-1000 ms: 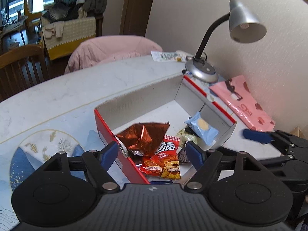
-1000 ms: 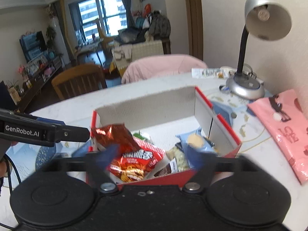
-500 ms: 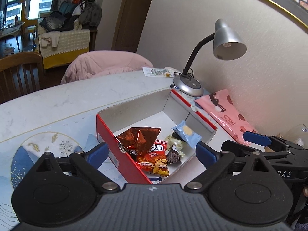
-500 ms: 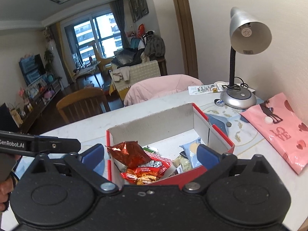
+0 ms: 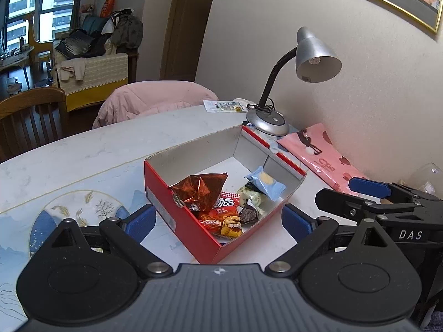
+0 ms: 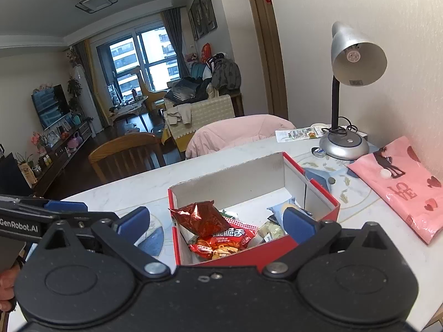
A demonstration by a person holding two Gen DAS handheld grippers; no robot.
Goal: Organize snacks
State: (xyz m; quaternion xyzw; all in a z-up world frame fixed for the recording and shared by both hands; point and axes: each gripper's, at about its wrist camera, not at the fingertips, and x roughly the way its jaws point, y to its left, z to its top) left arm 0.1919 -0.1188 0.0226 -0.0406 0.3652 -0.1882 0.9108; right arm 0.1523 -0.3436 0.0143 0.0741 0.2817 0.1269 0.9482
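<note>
A red cardboard box [image 5: 177, 218] with grey inner walls sits on the marble table [image 5: 83, 160]. Inside lie a copper foil bag [image 5: 199, 191], a red chip packet [image 5: 224, 217], a pale blue packet [image 5: 264, 182], a green-white packet [image 5: 252, 197] and a small dark one [image 5: 249, 214]. My left gripper [image 5: 218, 222] hovers open above the box's near corner with nothing between its fingers. My right gripper [image 6: 215, 222] is also open and empty, in front of the box [image 6: 235, 258], whose foil bag [image 6: 202, 217] and red packet [image 6: 221, 240] show between its fingers. Each gripper appears at the edge of the other's view.
A silver desk lamp [image 5: 268, 121] stands behind the box, a pink printed bag [image 5: 324, 160] lies by the wall, and a flat packet [image 5: 221, 106] rests at the table's far edge. Past the table are a pink-covered chair [image 5: 155, 99] and a wooden chair [image 5: 27, 116].
Both grippers have drawn back and risen from the box, so it looks smaller and lower. Their jaws now stand wider. The snacks lie as before.
</note>
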